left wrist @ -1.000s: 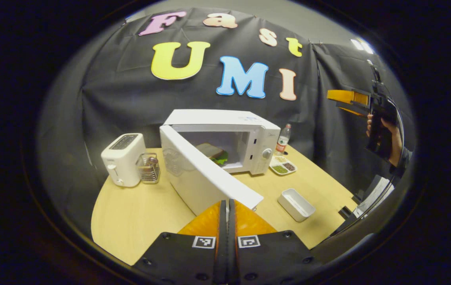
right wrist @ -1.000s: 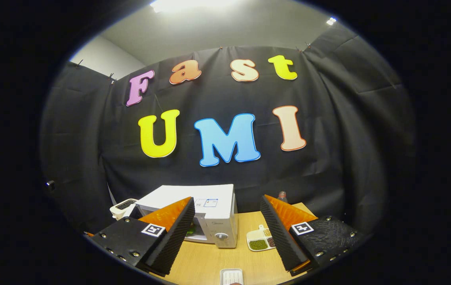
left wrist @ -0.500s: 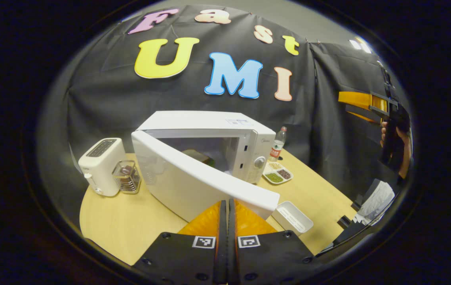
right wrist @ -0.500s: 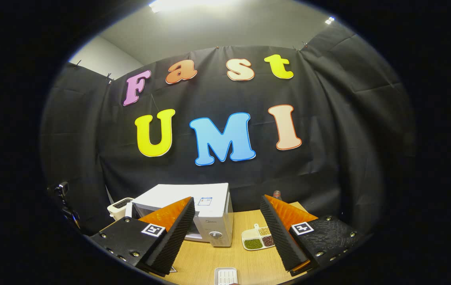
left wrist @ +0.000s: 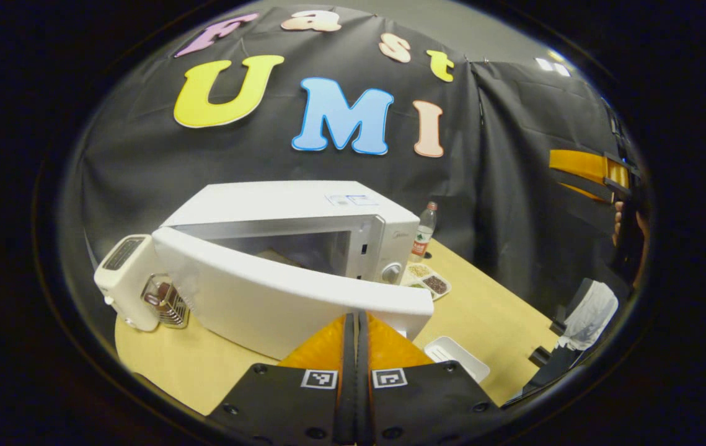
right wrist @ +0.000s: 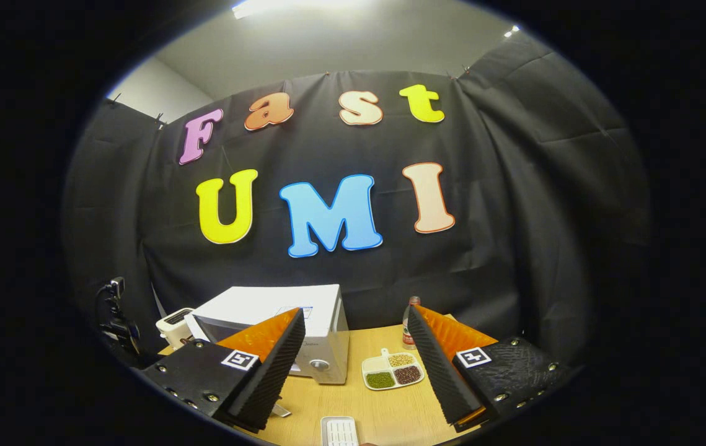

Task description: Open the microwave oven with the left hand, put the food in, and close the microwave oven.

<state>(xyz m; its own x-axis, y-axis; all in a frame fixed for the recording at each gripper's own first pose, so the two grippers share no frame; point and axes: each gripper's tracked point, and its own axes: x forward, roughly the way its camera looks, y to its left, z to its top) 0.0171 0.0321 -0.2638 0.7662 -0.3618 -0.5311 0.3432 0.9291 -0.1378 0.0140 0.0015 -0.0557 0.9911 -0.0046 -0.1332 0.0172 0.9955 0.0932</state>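
Observation:
The white microwave stands mid-table with its door still partly ajar. Through the gap the food lies dim inside the cavity. My left gripper is shut with nothing between its fingers, and its tips rest against the door's free edge. In the left gripper view my right gripper is held high at the far right by a hand. In the right gripper view that gripper is open and empty, well above the table, with the microwave below and to its left.
On the wooden table a white toaster and a wire holder stand left of the microwave. A bottle and a divided dish of beans sit to its right. A white rectangular tray lies near the front edge.
The microwave door has swung further toward closed with my shut left gripper against its edge. The food has become mostly hidden. My right gripper stays raised and open, drifting slightly.

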